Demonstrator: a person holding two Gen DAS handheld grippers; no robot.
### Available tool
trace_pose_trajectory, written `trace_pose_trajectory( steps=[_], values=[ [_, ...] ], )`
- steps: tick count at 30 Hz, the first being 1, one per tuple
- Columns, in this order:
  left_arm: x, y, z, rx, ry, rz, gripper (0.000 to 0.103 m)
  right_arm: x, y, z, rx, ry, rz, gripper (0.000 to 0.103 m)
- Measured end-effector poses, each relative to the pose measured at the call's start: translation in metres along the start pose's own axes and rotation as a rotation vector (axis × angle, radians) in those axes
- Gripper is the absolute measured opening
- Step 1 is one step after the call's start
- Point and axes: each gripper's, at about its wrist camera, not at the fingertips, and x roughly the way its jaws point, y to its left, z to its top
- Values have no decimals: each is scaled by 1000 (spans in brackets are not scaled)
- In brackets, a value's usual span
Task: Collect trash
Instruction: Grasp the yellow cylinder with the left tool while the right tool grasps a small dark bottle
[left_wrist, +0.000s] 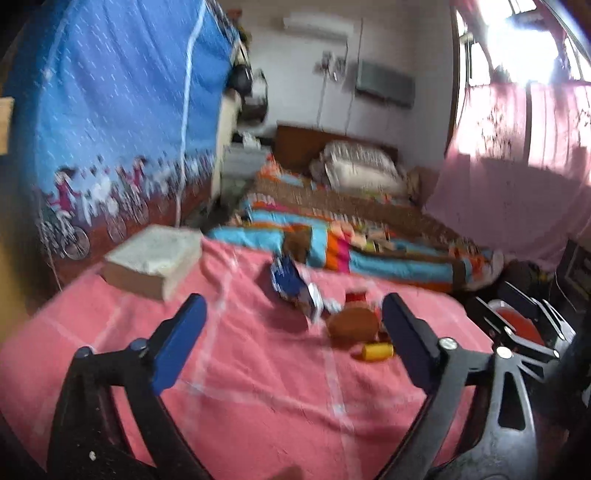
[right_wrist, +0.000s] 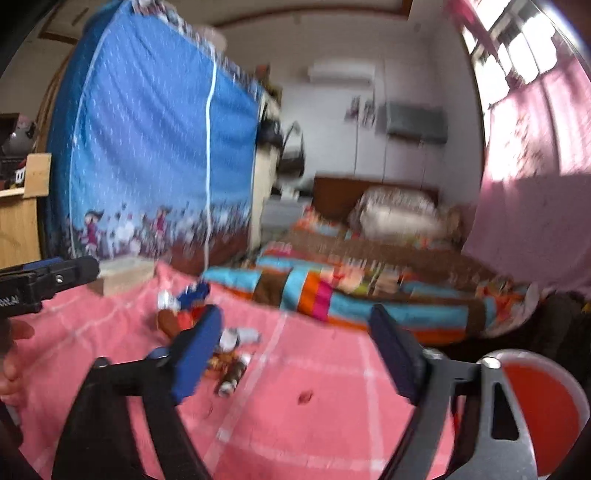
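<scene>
Trash lies in a small pile on the pink checked cloth (left_wrist: 258, 387): a blue and silver crumpled wrapper (left_wrist: 291, 288), a brown round piece (left_wrist: 352, 325), a red piece (left_wrist: 356, 296) and a yellow tube (left_wrist: 376, 350). My left gripper (left_wrist: 293, 343) is open and empty, just short of the pile. In the right wrist view the blue wrapper (right_wrist: 194, 293), a white crumpled scrap (right_wrist: 240, 338) and a small brown bottle (right_wrist: 232, 376) lie left of centre. My right gripper (right_wrist: 295, 350) is open and empty, to the right of the pile.
A whitish box (left_wrist: 155, 260) sits at the cloth's far left. A red bin (right_wrist: 543, 413) stands at the right, beside the right gripper. Beyond lie a striped quilt (left_wrist: 369, 251), pillows (left_wrist: 362, 168), a blue hanging cloth (left_wrist: 118, 110) and pink curtains (left_wrist: 517, 166).
</scene>
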Motion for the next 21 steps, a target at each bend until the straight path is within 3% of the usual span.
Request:
trace_pose_trajectory(
  steps=[4,11,16,21],
  values=[
    [23,-2,-5,4,138,-45,81,20,1,-7,13,138,76,49],
    [46,-15,-14,42,301,-137,62,46,21,-20,-40,330,188,35],
    [60,-23,-16,39,392,-214,57,50,20,-22,-24,372,208,13],
    [67,-39,-16,77,422,-241,57,42,12,-21,14,349,218,8]
  ],
)
